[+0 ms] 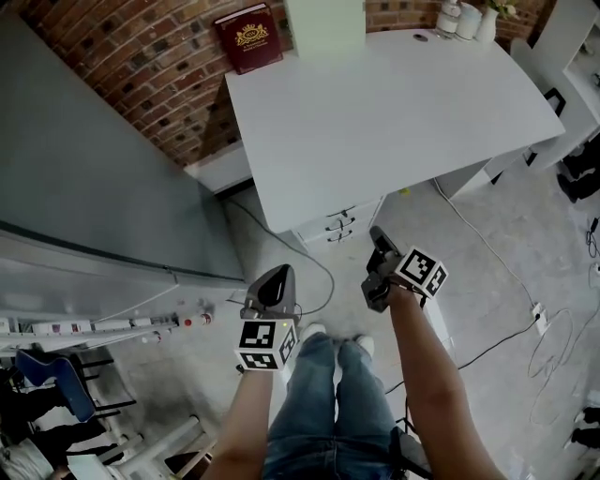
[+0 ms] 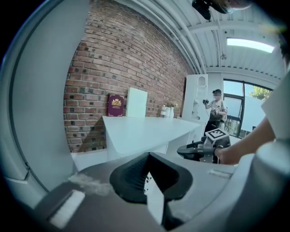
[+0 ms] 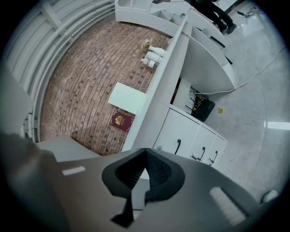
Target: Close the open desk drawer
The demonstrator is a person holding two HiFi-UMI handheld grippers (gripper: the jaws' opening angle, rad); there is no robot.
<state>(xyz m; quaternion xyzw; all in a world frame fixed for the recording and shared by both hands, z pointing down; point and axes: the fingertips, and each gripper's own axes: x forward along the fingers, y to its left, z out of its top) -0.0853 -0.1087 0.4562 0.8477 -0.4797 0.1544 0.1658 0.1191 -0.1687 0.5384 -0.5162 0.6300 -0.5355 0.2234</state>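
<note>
1. Brick wall [image 1: 141,75] is running behind a white table [image 1: 394,112]. A red book [image 1: 248,36] is standing upright against this wall at the table's far edge, just beside a pale upright board [image 1: 323,28].
2. Under the near edge of the table, a white drawer unit [image 1: 339,225] is standing on the grey floor [image 1: 487,272]. In the right gripper view its three fronts, each with a dark handle [image 3: 177,146], are lying flush with each other, so the drawer is looking pushed in.
3. On the left, the left hand-held gripper [image 1: 278,271] is hanging in the air in front of the unit and well apart from it. Its jaws are pressing together and are gripping nothing.
4. On the right, the right hand-held gripper [image 1: 376,232] is pointing toward the drawer unit. It is near the fronts but is not touching them. Its jaws are clenched too, with nothing between them.
5. Between the two arms, the person's legs in jeans [image 1: 328,403] are standing on the floor, and thin cables [image 1: 487,239] are lying across the floor at the right.
</note>
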